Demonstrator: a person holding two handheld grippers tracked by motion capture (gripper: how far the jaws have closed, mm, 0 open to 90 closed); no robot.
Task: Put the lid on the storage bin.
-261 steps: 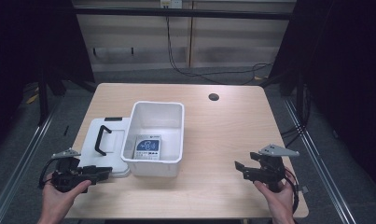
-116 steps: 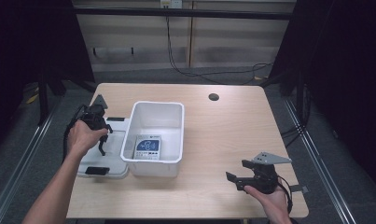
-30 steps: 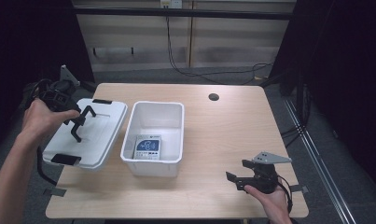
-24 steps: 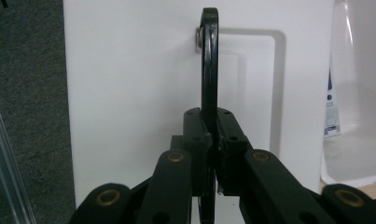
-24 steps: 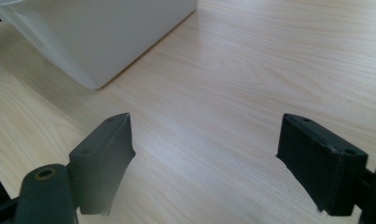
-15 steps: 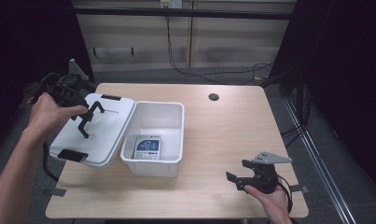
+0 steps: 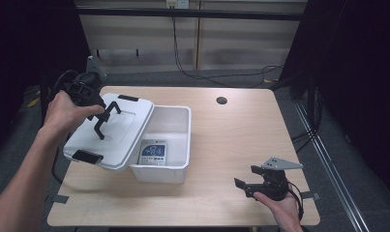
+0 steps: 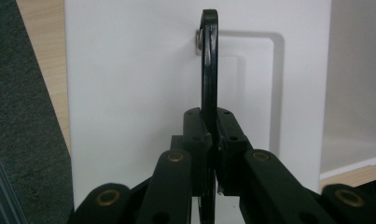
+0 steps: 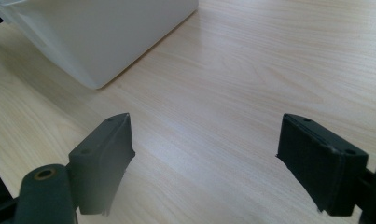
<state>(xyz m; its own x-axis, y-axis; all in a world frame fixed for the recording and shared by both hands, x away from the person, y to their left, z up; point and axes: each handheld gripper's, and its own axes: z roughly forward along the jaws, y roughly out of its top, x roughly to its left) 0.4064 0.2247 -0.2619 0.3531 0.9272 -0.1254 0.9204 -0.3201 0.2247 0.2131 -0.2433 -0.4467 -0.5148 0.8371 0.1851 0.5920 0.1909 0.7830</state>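
You've swung the white lid [image 7: 110, 130] up off the table [image 7: 241, 130], now tilted over the left rim of the open bin [image 7: 164, 166]. Your left gripper [image 8: 212, 140] clamps its thin black handle [image 8: 209, 60]. Smooth glossy plastic, rounded corners. Right gripper [image 7: 260, 182] rests near-right, jaws apart.

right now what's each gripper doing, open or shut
Left gripper: shut on the lid's black handle.
Right gripper: open, holding nothing.

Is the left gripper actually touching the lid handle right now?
Touching. The left gripper view shows the left gripper with both jaws closed against the black lid handle, no gap either side.
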